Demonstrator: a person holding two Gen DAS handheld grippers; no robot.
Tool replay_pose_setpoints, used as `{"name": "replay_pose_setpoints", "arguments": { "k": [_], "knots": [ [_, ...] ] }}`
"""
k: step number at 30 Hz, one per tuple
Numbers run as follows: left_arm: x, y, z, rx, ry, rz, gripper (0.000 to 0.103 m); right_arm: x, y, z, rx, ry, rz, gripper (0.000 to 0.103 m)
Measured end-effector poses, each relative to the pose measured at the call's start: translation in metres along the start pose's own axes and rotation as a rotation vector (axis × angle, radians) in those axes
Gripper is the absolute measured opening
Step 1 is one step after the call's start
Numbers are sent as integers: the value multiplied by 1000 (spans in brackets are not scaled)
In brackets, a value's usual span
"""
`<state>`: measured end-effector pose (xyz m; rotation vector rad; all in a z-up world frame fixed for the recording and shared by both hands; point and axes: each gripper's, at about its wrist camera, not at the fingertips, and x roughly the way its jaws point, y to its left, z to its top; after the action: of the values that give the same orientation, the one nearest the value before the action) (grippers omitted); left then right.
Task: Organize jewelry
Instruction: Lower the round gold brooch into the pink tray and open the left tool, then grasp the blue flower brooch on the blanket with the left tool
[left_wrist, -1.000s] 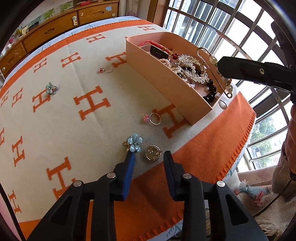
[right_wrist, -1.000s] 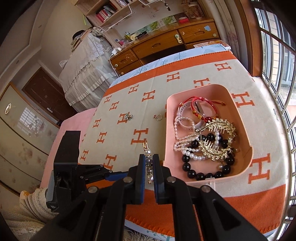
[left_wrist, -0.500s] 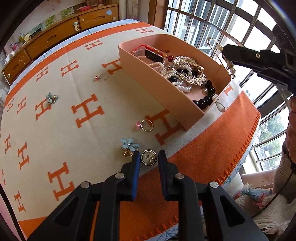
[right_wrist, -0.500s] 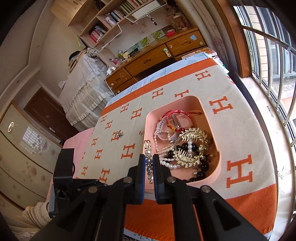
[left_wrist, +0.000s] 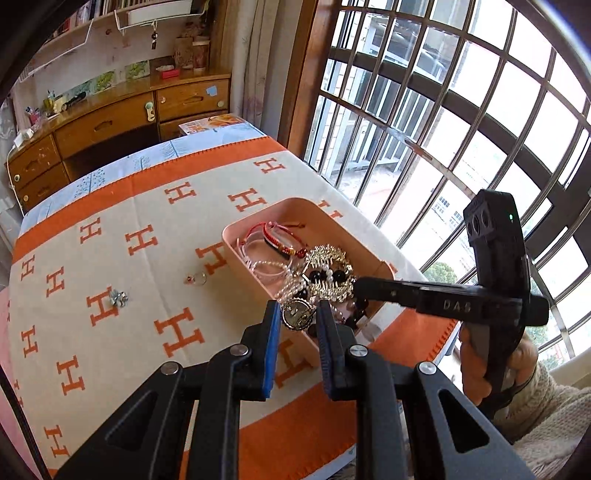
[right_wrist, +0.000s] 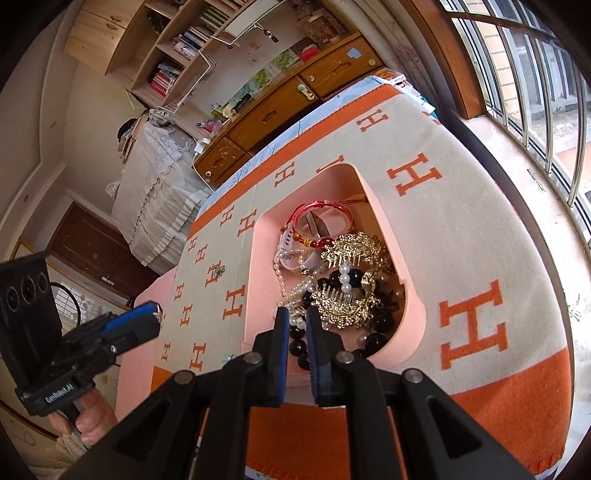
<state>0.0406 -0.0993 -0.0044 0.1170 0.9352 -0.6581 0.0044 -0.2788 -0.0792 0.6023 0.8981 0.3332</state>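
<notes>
The left tool (left_wrist: 297, 308) had just clenched on a round gold medallion (left_wrist: 295, 314) and held it edge-on between its blue pads, raised off the orange-and-cream blanket (left_wrist: 147, 206) that covered the worktop, at the near end of the pink box (left_wrist: 251, 269). The right tool (right_wrist: 297, 314) hung over that same end of the box; its jaws had just been parting and nothing sat between them, only the heap of pearls, black beads and gilt combs inside the box below. To my eye the step in hand was dropping the medallion in with the rest. It would go best if the right tool drew clear first, since the two crowded one corner. The left should then carry the piece well past the rim and lower it close to the heap before letting go, so it did not bounce out. A small ring (left_wrist: 197, 278) and a flower brooch (left_wrist: 118, 297) lay on the blanket beside the box, on its far side from the window. The blanket repeated a large letter "H"; the right tool's arm read "DAS", and the left tool's handle "GenRobot.AI".
</notes>
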Motion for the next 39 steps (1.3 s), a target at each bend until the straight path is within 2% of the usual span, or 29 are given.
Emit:
{"name": "replay_pose_setpoints", "arguments": {
  "k": [7, 14, 15, 16, 17, 19, 22, 28, 36, 39],
  "knots": [
    [39, -15, 21, 4, 31, -36, 17, -12, 0, -3, -15, -81, -49, 14],
    [65, -18, 13, 9, 75, -20, 20, -22, 5, -3, -43, -137, -68, 14],
    [65, -19, 11, 18, 74, -13, 23, -22, 6, -3, -47, -139, -69, 14],
    [63, -18, 9, 24, 70, -6, 32, -22, 7, -4, -51, -141, -70, 14],
    [60, -18, 7, 28, 62, 1, 48, -21, 8, -4, -56, -142, -71, 14],
    [50, -15, 3, 26, 25, 17, 67, -19, 10, -5, -62, -138, -71, 14],
    [36, -7, -2, 8, -8, 51, 67, -16, 11, -6, -65, -132, -69, 14],
    [8, 27, -15, -92, -53, 130, 67, -14, 24, -11, -109, -130, -70, 14],
    [-9, 71, -47, -214, -48, 260, 67, -6, 52, -23, -208, -117, -67, 14],
    [-15, 83, -57, -245, -48, 282, 67, -1, 65, -29, -250, -97, -62, 14]
  ]
}}
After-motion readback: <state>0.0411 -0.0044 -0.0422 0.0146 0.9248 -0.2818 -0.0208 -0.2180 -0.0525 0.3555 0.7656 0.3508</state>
